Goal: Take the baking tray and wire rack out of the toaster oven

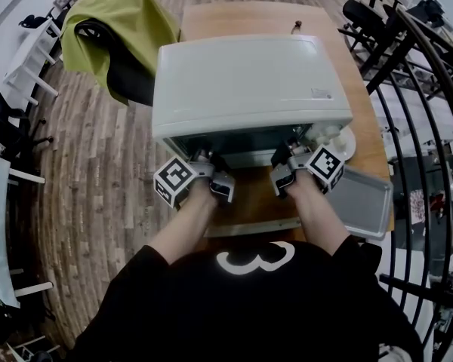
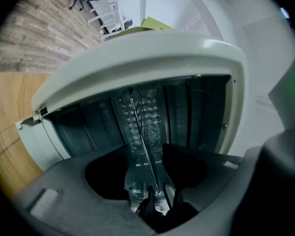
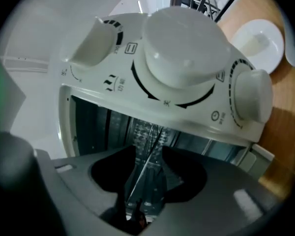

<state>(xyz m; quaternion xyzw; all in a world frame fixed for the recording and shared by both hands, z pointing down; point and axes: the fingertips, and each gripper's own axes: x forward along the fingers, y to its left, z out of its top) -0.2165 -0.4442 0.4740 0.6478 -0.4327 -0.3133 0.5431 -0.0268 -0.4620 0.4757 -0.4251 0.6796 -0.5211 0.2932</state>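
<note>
- The white oven (image 1: 249, 81) sits in the middle of the wooden tabletop (image 1: 241, 17). Its open front faces the near edge, where the person stands.
- The left gripper (image 1: 205, 159) is at the left side of the oven's mouth, pointing in level.
- Its jaws are apart. A thin edge of the rack (image 2: 143, 144) runs between them, but they do not squeeze it.
- The right gripper (image 1: 293, 155) is at the right side of the mouth, also pointing in level.
- Its jaws are apart too. A rack wire sits between them, and they do not press on it.
- The rack is inside the oven, above the dark ribbed floor.
- The gray tray (image 1: 360, 200) is out of the oven. It lies flat at the right edge of the tabletop, near the near right corner.
- A white plate (image 1: 349, 143) rests by the right edge, just behind the tray and beside the oven.
- Three white knobs (image 3: 182, 53) stick out of the oven's right side panel.
- A chair with a green cloth (image 1: 121, 21) stands past the far left corner of the tabletop.
</note>
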